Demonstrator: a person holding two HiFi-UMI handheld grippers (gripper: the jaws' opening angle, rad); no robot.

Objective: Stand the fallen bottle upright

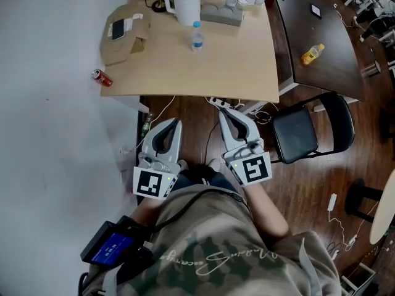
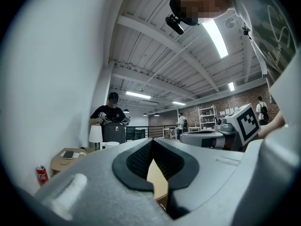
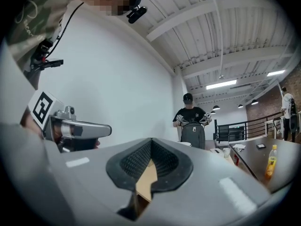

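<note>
Clear plastic with a blue cap, the small water bottle (image 1: 196, 39) stands upright on the pale wooden table (image 1: 237, 66), toward its far side (the job looks done). The left gripper (image 2: 151, 142) and right gripper (image 3: 151, 142) hang near the body with their jaws together and empty, probably because nothing needs grasping.

Head view: high, looking steeply down past the wearer's chest. Left gripper (image 1: 175, 122) and right gripper (image 1: 217, 101) sit close below, the table (image 1: 185, 73) farther off at top.
Both gripper views: low and level, looking along their own fingers (image 2: 136, 159) toward that table, with ceiling above.
Shared: red can (image 1: 102, 78) in the head and left gripper views; standing person (image 2: 112, 121) in both gripper views; each gripper view catches the other's marker cube (image 2: 248, 121).
</note>
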